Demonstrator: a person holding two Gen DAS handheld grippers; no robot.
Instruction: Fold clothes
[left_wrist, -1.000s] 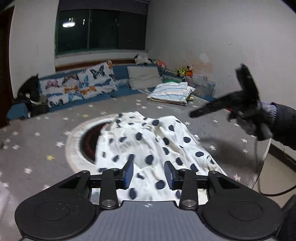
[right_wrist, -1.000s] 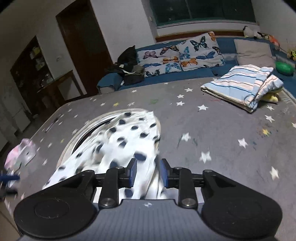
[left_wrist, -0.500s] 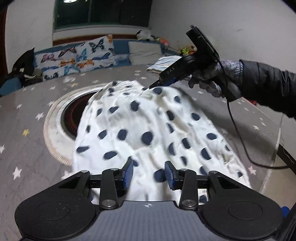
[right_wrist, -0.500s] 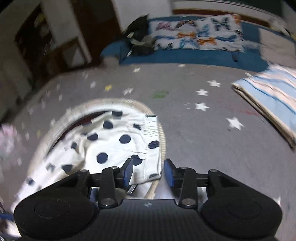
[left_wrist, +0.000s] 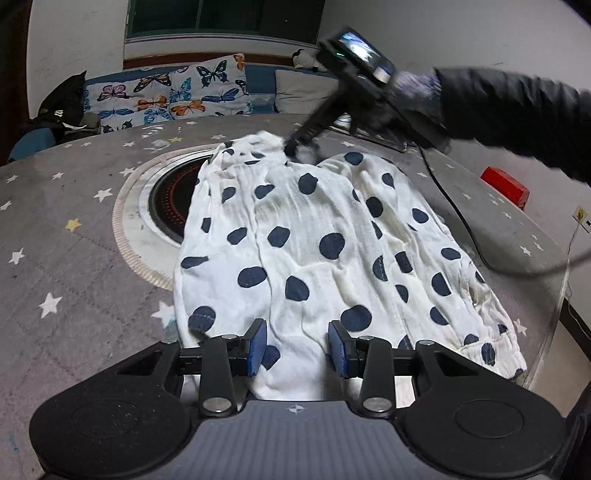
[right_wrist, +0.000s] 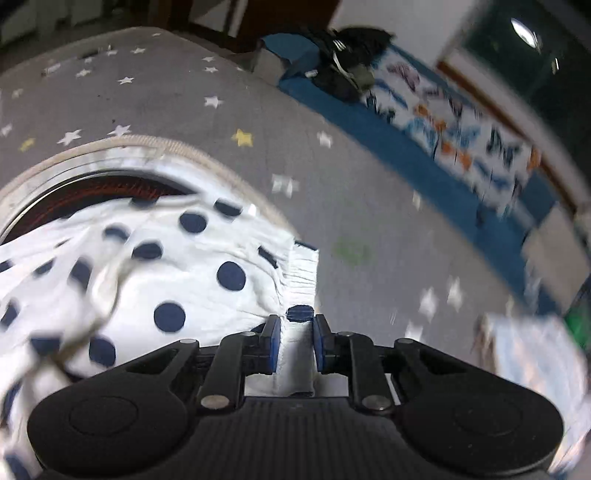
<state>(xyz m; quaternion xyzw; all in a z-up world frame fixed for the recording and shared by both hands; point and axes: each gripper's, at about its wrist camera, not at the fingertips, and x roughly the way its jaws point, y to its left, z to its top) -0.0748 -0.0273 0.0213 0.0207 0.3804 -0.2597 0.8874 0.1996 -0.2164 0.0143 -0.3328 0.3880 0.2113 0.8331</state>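
Since the earlier frame the right gripper (right_wrist: 295, 347) has come down onto the far edge of the polka-dot garment (left_wrist: 325, 240), its blue pads (right_wrist: 272, 343) now pinched on the gathered waistband (right_wrist: 301, 269). Largest is the grey star-print table cover (left_wrist: 66, 258), with the white, navy-spotted garment spread flat over it and partly over the round inset burner (left_wrist: 170, 195). Near its close hem, the left gripper (left_wrist: 297, 347) hovers with pads apart, holding nothing.
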